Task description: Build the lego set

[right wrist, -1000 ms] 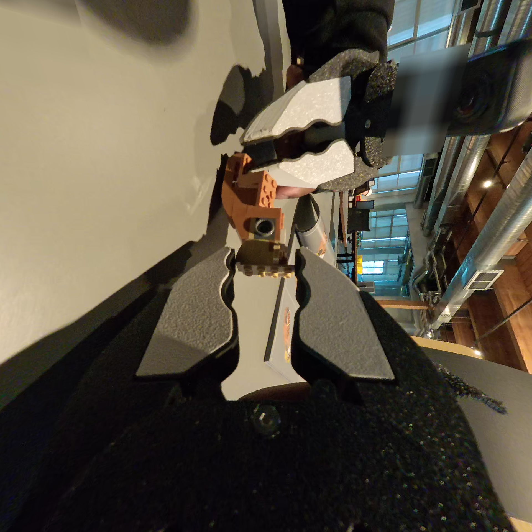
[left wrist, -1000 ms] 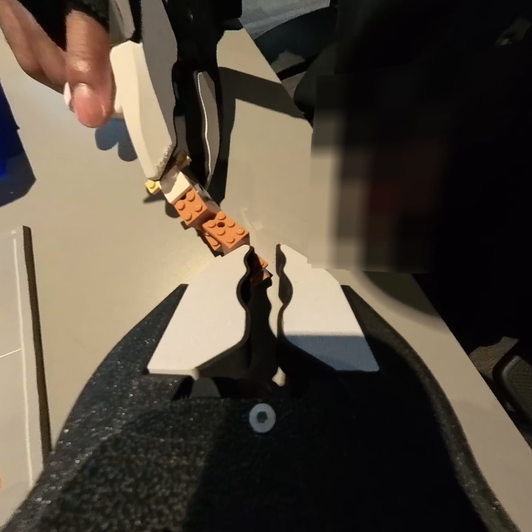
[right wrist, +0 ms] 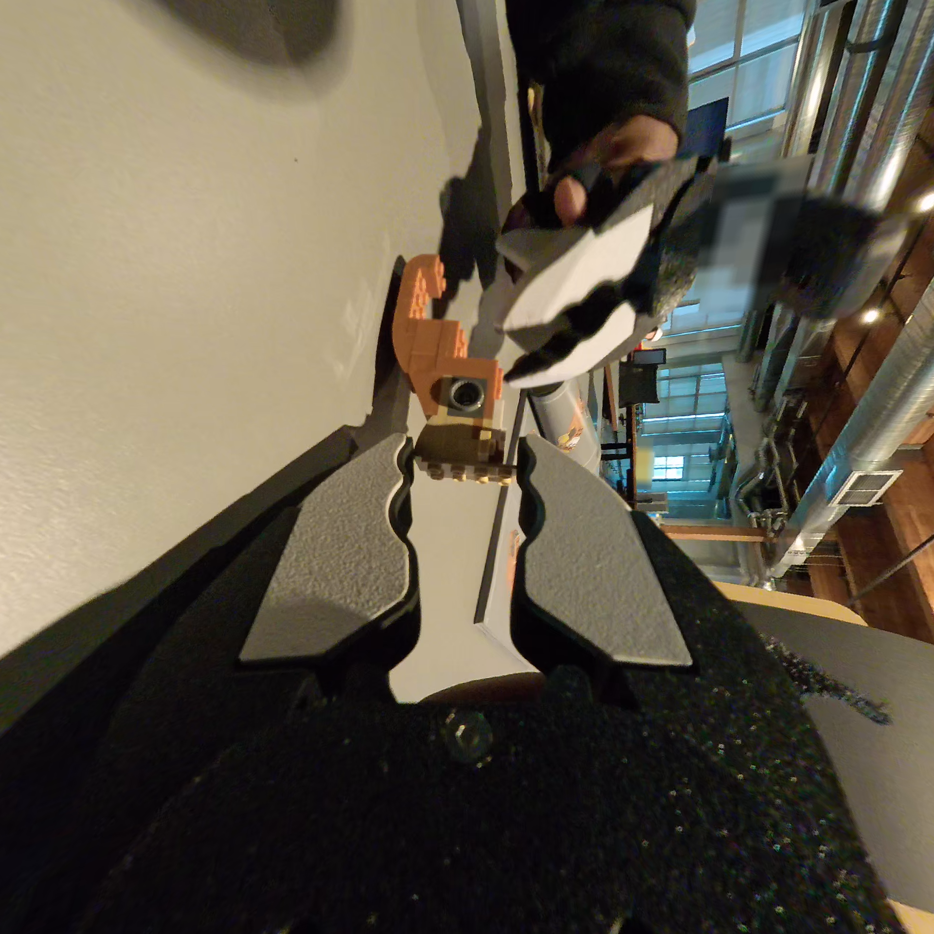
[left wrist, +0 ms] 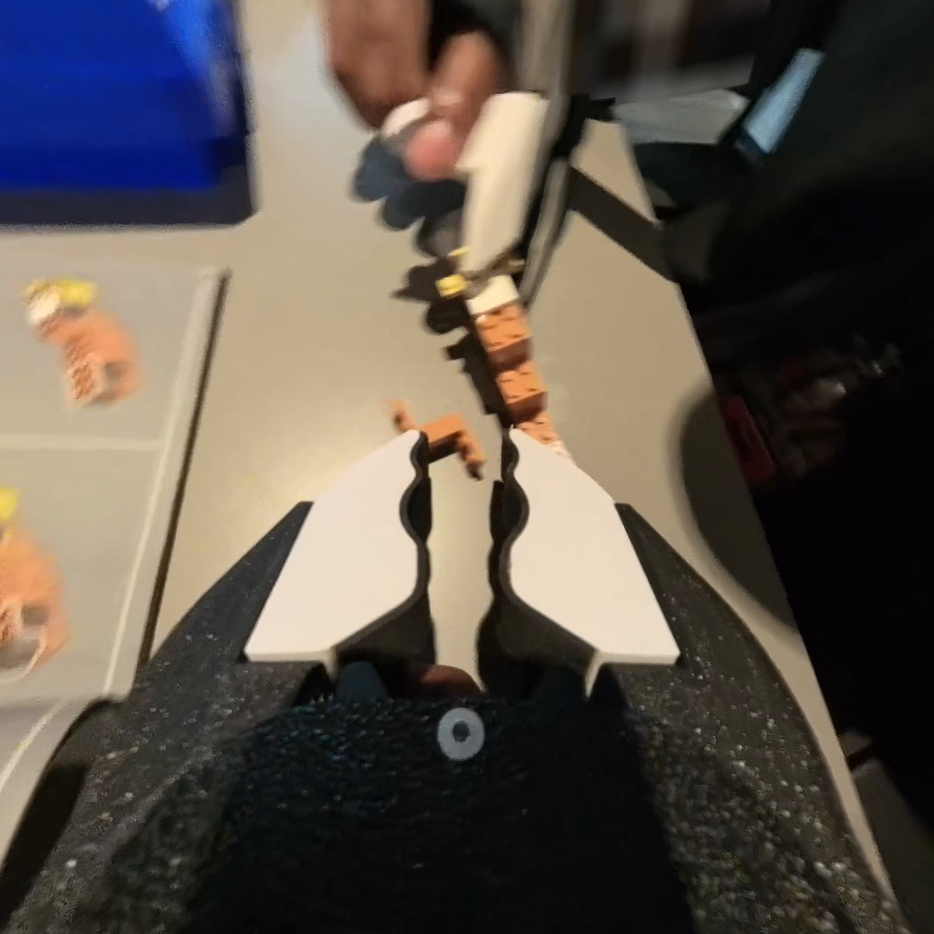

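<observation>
Held piece: the stepped orange-and-brown brick lego assembly (right wrist: 445,364) with a tan studded plate at one end hangs above the pale grey worktop (right wrist: 177,303), that tan end in the right gripper (right wrist: 462,467).
Right jaws: closed on the tan plate.
Left jaws: the left gripper (left wrist: 462,455) stands parted, holding nothing, its tips near the assembly's free orange end.
Loose part: a small brown angled lego piece (left wrist: 447,434) lies on the worktop just beside the assembly.
Reference: an open white instruction booklet (left wrist: 76,354) lies well apart from the assembly.
Technique: I judge the loose part comes next; straddle it squarely, close gently, keep the assembly level.
</observation>
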`<state>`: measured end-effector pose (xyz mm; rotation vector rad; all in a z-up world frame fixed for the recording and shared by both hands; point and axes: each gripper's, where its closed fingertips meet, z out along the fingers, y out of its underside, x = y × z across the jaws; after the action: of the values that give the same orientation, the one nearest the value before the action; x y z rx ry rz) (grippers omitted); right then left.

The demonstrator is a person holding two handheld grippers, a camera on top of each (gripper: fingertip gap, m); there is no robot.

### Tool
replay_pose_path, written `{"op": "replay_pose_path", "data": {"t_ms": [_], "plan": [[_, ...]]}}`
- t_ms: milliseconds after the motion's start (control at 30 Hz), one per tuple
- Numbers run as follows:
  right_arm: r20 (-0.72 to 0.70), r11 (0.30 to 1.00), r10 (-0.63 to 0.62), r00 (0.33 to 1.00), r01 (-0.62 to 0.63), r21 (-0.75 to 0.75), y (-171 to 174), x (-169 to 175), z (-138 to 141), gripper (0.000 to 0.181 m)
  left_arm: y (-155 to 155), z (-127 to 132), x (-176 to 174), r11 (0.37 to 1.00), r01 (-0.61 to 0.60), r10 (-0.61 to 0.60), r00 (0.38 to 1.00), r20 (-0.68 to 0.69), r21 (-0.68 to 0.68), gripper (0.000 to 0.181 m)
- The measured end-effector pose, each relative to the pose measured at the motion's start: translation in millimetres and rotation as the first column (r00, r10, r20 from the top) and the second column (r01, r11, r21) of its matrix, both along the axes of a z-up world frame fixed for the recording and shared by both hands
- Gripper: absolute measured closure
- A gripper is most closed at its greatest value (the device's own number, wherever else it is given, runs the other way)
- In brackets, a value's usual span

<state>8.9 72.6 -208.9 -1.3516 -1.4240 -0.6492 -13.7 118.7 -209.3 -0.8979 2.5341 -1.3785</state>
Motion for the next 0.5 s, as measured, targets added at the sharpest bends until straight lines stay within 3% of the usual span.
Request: {"op": "replay_pose_path", "data": {"t_ms": [200,500], "plan": [[-0.009,1.0,-0.008,1.0,0.008,-0.02,0,2,0,0.143,13,-12,13,0.993,-0.116,0.113,0.981,-0.155,-0.008,0.154],[0.072,1.0,-0.02,0.997,0.019,0.018,1,2,2,0.143,-1,-14,8,0.995,-0.084,0.069,0.963,-0.262,-0.046,0.152]]}}
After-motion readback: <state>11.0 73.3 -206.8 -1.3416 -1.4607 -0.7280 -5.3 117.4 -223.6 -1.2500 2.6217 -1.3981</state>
